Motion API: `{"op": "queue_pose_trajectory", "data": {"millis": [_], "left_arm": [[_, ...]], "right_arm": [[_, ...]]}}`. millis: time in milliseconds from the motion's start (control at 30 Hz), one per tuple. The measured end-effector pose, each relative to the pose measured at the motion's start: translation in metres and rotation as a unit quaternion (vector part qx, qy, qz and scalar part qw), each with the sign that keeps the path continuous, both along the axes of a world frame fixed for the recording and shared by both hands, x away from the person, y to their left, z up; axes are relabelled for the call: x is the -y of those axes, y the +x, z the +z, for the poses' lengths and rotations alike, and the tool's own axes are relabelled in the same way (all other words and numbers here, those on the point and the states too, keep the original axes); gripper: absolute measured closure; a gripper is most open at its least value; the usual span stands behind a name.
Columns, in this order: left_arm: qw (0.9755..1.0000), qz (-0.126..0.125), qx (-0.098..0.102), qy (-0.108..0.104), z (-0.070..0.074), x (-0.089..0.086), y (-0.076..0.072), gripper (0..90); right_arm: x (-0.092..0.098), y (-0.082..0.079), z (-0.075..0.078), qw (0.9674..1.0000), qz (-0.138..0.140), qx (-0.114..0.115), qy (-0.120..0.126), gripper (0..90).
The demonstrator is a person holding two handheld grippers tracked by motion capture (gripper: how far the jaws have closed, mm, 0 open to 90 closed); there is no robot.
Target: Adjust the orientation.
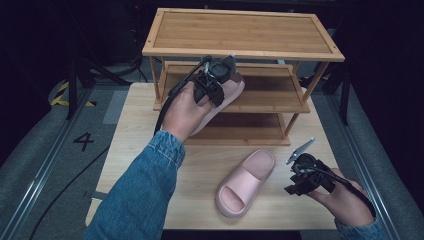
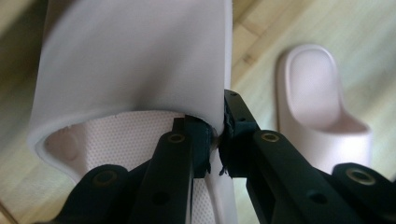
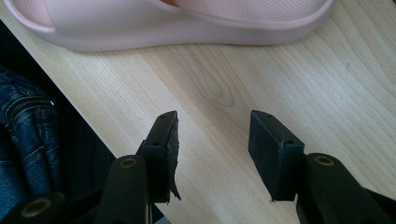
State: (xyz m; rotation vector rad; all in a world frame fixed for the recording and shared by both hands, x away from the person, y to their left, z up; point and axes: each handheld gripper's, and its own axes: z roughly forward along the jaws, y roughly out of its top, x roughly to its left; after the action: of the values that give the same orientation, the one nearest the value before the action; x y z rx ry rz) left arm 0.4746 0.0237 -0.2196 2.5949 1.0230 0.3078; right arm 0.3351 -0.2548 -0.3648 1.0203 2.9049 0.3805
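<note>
While your left hand [image 1: 182,112] reaches forward over the surface [image 1: 200,165], your left tongs [image 1: 216,82] are clamped on a pink slipper [image 1: 227,95], carried at the front edge of the middle shelf [image 1: 265,92] of the wooden shoe rack [image 1: 240,35]. From the left gripper view, the two black jaws pinch the side wall of that slipper [image 2: 140,70] where the strap meets the sole, with the dotted footbed just below the strap opening; the jaws are nearly together, with only the thin slipper wall between them. Seen from above, the held slipper lies slanted, its toe end pointing to the back right over the shelf and its near end hidden under your hand. A second pink slipper [image 1: 246,182] lies flat on the surface in front of the rack, open toe toward you, heel toward the rack; it also shows at the right of the left gripper view [image 2: 322,98]. Your right tongs [image 1: 300,175] sit just right of that slipper, close to it but apart, low over the surface. In the right gripper view, their jaws stand wide apart with bare wood between them, gripping nothing, and the side of the second slipper [image 3: 177,28] runs across the top. Your denim sleeve [image 1: 145,190] covers the left forearm.
</note>
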Motion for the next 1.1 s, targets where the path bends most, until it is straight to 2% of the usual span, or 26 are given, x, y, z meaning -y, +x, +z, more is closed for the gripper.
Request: {"op": "queue_pose_trajectory", "data": {"millis": [67, 167, 233, 333, 433, 467, 533, 600, 633, 700, 733, 833, 867, 933, 1000, 1100], "left_arm": [[0.9999, 0.007, 0.006, 0.011, -0.004, 0.003, 0.003, 83.0], [0.9997, 0.015, 0.015, 0.014, -0.008, 0.006, 0.007, 83.5], [0.9997, 0.019, 0.016, 0.007, -0.010, 0.007, 0.008, 83.8], [0.9994, 0.020, 0.022, 0.016, -0.011, 0.010, 0.009, 83.2], [0.9989, 0.025, 0.031, 0.026, -0.011, 0.011, 0.009, 75.6], [0.9987, 0.021, 0.034, 0.031, -0.011, 0.010, 0.010, 75.6], [0.9986, 0.033, 0.033, 0.025, -0.011, 0.008, 0.008, 67.3], [0.9991, 0.034, 0.022, 0.013, -0.010, 0.004, 0.006, 60.2], [0.9993, 0.033, 0.011, 0.016, -0.008, 0.001, 0.005, 57.7], [0.9991, 0.038, 0.009, 0.012, -0.006, -0.004, 0.000, 57.8], [0.9988, 0.049, 0.004, -0.001, -0.006, -0.005, -0.003, 57.8], [0.9995, 0.032, -0.007, -0.001, 0.001, -0.017, -0.012, 58.3], [0.9994, 0.032, -0.015, 0.000, 0.003, -0.020, -0.016, 58.1], [0.9992, 0.029, -0.023, 0.015, 0.006, -0.025, -0.023, 57.7], [0.9988, 0.027, -0.026, 0.032, 0.009, -0.029, -0.030, 57.0], [0.9984, 0.032, -0.026, 0.038, 0.016, -0.038, -0.042, 59.6]], "right_arm": [[-0.001, 0.000, 0.000, 1.0000, 0.002, -0.001, -0.002, 53.0], [-0.002, -0.001, 0.000, 1.0000, 0.003, 0.001, -0.001, 52.8], [-0.002, -0.001, 0.000, 1.0000, 0.004, 0.001, -0.001, 52.8], [-0.003, -0.001, -0.001, 1.0000, 0.005, -0.001, -0.002, 52.8], [-0.004, -0.001, -0.002, 1.0000, 0.006, -0.003, -0.004, 52.6], [-0.004, -0.001, -0.002, 1.0000, 0.006, -0.003, -0.004, 52.6], [-0.005, -0.002, -0.001, 1.0000, 0.008, -0.003, -0.003, 52.5], [-0.005, -0.002, -0.001, 1.0000, 0.007, -0.003, -0.003, 52.4], [-0.005, -0.002, -0.001, 1.0000, 0.008, -0.003, -0.004, 52.5], [-0.006, -0.001, -0.001, 0.9999, 0.010, -0.004, -0.004, 52.6], [-0.007, -0.001, -0.001, 0.9999, 0.010, -0.004, -0.003, 52.6], [-0.009, 0.002, -0.001, 0.9999, 0.015, -0.004, -0.003, 52.6], [-0.010, 0.002, -0.001, 0.9999, 0.015, -0.005, -0.003, 52.5], [-0.012, 0.004, -0.002, 0.9999, 0.015, -0.004, -0.007, 52.2], [-0.012, 0.006, -0.003, 0.9998, 0.015, -0.009, -0.011, 51.9], [-0.013, 0.008, -0.006, 0.9997, 0.013, -0.014, -0.016, 51.9]]}}
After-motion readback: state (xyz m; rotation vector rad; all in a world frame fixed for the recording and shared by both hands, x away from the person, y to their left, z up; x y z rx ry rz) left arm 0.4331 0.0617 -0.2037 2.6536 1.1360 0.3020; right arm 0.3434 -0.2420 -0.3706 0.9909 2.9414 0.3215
